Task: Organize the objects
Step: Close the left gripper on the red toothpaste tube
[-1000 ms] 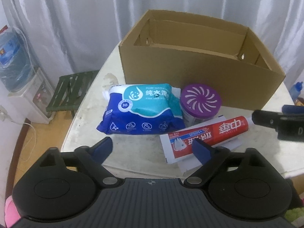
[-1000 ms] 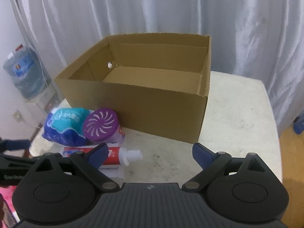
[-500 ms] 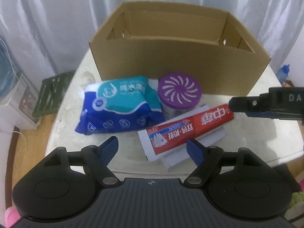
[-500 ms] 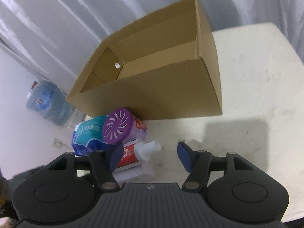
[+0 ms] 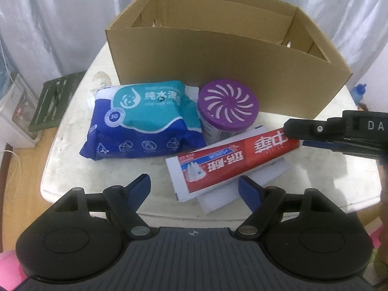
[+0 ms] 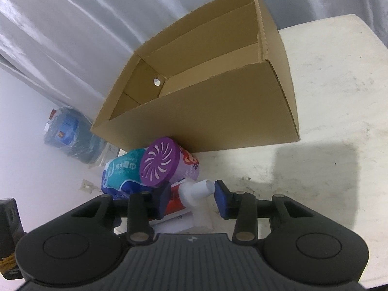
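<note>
We see an open cardboard box [image 5: 225, 77] standing on a pale worktop [image 5: 126, 169], with three toiletry items grouped just in front of its near wall. A blue and teal pack of wet wipes [image 5: 143, 121] lies flat at the left of the group. Just beside it stands a purple-lidded air freshener jar [image 5: 228, 105], upright, its slotted lid facing up, close to the box wall. A red and white toothpaste tube [image 5: 232, 160] lies in front of the jar, resting on a white sheet of paper [image 5: 242, 184], its flat crimped end toward the left wrist camera and its cap end toward the right.

The left gripper [image 5: 194, 189] is spread wide and holds nothing; its blue fingertips [image 5: 139, 185] sit above the near edge of the worktop, on either side of the tube's crimped end but apart from it.

In the right wrist view, the right gripper [image 6: 190, 195] is partly closed around the white cap [image 6: 197, 190] of the toothpaste tube [image 6: 175, 202]. One blue pad lies just beside the cap's open end; the other sits at the tube's shoulder. We cannot tell whether either pad touches. The same gripper enters the left wrist view from the right, over the cap end of the tube.

A water bottle [image 6: 72, 138] stands beyond the worktop.
</note>
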Demonstrator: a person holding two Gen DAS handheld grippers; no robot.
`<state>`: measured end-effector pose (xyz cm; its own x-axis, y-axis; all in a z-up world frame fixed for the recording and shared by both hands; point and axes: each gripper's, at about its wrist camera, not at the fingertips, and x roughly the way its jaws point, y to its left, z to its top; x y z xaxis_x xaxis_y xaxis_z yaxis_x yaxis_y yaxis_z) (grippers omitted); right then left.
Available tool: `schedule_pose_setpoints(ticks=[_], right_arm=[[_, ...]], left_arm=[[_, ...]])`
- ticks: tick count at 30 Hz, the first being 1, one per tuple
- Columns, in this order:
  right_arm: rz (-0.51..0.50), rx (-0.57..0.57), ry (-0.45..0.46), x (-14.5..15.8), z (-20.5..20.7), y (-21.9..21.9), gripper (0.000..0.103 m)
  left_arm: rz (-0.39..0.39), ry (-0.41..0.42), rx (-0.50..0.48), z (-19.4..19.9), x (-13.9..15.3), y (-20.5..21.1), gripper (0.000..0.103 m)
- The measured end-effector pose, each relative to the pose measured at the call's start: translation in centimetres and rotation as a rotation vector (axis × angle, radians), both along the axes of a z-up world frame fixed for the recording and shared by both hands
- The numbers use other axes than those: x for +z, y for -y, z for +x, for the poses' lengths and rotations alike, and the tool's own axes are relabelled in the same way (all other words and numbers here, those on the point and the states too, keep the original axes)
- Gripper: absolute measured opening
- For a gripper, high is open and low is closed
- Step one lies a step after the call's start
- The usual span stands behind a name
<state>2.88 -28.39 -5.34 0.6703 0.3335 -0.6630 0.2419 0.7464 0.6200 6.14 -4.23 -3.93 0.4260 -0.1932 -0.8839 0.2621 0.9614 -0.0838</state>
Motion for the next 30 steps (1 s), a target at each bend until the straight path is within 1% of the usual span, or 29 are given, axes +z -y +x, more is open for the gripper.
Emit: schedule_pose_setpoints(ticks=[5,7,10,15,20,23,30], right_arm=[[0.011,0.012,0.007,0.0,-0.1,0.0,0.041],[0.008,0.014,0.007,0.0,-0.1,0.1,0.041],[0.012,0.015,0.007,0.0,-0.2,0.3,0.041],[-0.001,0.025,0.007,0.2,-0.4,0.2,0.041],[-0.004,0.024,0.007,0.2,-0.5,0.3,0.041],[0.0,0.025,0.005,0.2,-0.6,0.3,0.041],[0.014,0.019,-0.001,0.0,-0.3,0.5,0.042]], left_arm=[[-0.012,0.002,-0.027,-0.4,0.2,0.7,0.074],[0.003,0.012,-0.029,-0.6,0.3,1.0,0.074],[-0.003,0.014,-0.026,-0.8,0.3,0.9,0.073],[0.01,0.014,-0.04,-1.7,0.3,1.2,0.073],[-0.004,0.028,-0.046,-2.7,0.2,0.9,0.073],[-0.006,0.044,-0.049,-2.9,-0.1,0.6,0.074],[0.011,0.042,-0.042,-2.1,-1.1,-0.2,0.077]])
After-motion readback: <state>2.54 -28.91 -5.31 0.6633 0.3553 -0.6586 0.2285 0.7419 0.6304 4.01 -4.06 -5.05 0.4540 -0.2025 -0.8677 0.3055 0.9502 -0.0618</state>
